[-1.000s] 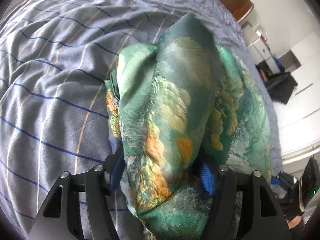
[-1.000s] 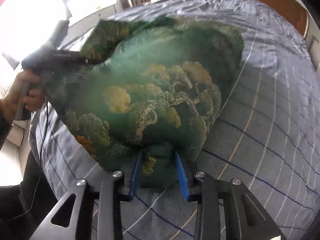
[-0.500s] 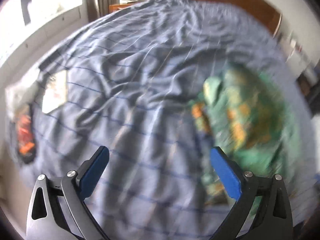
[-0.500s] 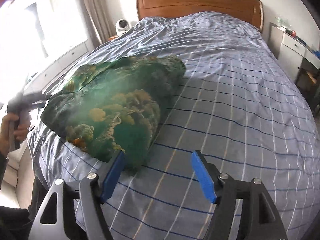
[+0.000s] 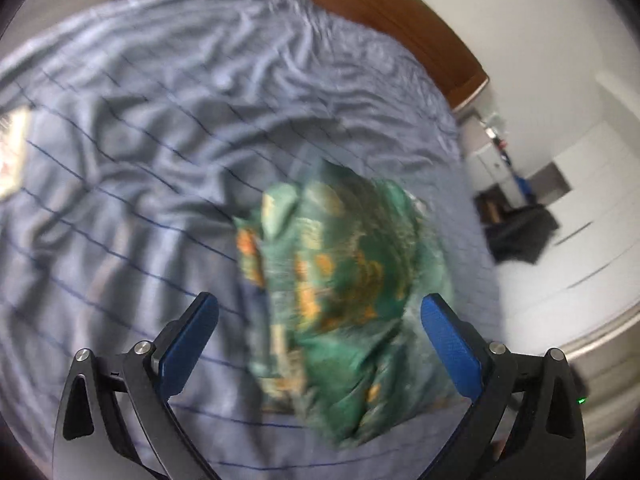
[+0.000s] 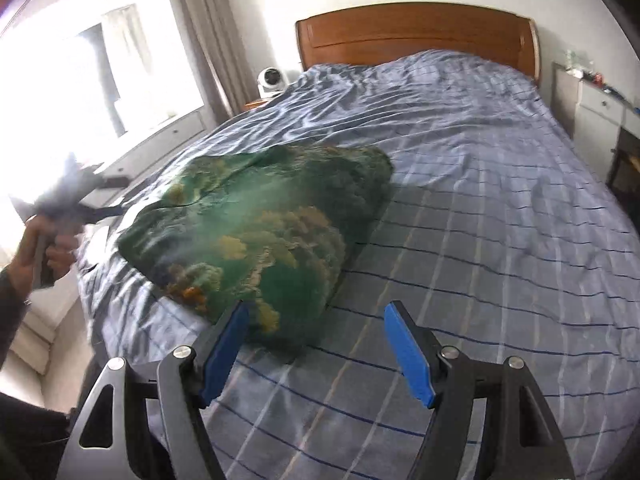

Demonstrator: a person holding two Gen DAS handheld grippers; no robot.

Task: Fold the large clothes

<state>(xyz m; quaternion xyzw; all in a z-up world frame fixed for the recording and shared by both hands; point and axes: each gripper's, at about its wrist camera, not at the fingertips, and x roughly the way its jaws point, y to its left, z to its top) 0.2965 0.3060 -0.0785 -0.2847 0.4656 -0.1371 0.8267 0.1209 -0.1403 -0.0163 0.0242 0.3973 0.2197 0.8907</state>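
Note:
A green garment [image 6: 256, 236] with yellow and orange patterns lies folded in a bundle on the blue striped bed [image 6: 500, 216], near its left edge. It also shows, blurred, in the left wrist view [image 5: 340, 296]. My right gripper [image 6: 316, 344] is open and empty, just in front of the bundle's near end. My left gripper [image 5: 320, 340] is open and empty, above the garment's near end. In the right wrist view the left gripper [image 6: 80, 196] appears blurred at the far left, held in a hand.
A wooden headboard [image 6: 416, 36] stands at the far end of the bed. A white round device [image 6: 272, 80] sits on a nightstand by the window. A white dresser [image 6: 600, 108] stands to the right. A light flat object [image 5: 12, 152] lies at the bed's left side.
Both grippers have let go of the garment and opened. The garment has dropped onto the bed as a folded bundle. Both grippers have pulled back from it.

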